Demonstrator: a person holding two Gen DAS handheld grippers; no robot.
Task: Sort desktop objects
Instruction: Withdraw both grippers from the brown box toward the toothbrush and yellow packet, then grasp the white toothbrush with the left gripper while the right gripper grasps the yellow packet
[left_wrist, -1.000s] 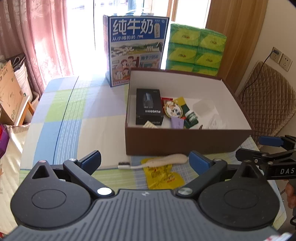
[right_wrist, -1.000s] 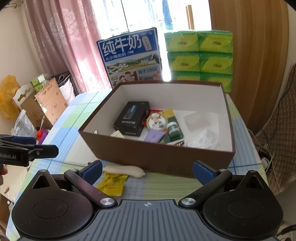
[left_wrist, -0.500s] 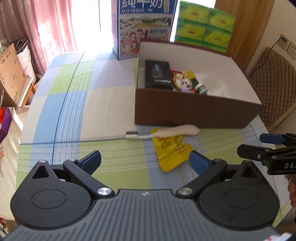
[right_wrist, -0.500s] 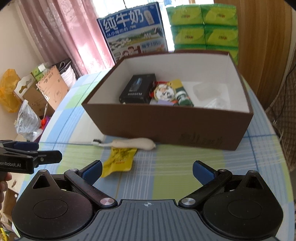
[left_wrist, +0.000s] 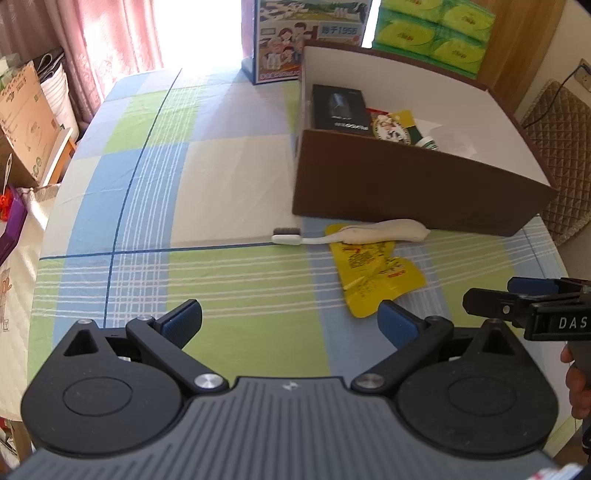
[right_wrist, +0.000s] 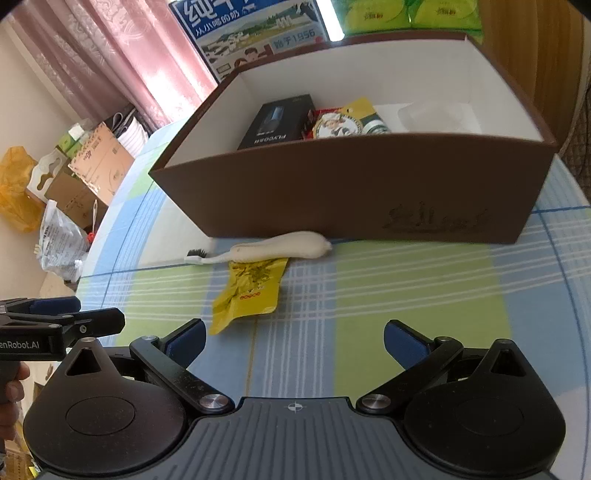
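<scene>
— What colours lie on the tablecloth (left_wrist: 229, 177)?

— Checks of green, pale blue and cream, crossed by thin white stripes and a dark blue line.

— And the box (right_wrist: 354, 192)?

— Brown outside, white inside. In it, a black carton (right_wrist: 277, 123).

— Before its front wall?

— A cream toothbrush (right_wrist: 280, 249) with dark bristles, and a yellow packet (right_wrist: 249, 291) with red print.

— Your own fingers (left_wrist: 183, 321)?

— Black, my pads blue. Pink curtains (left_wrist: 118, 44) behind.
</scene>
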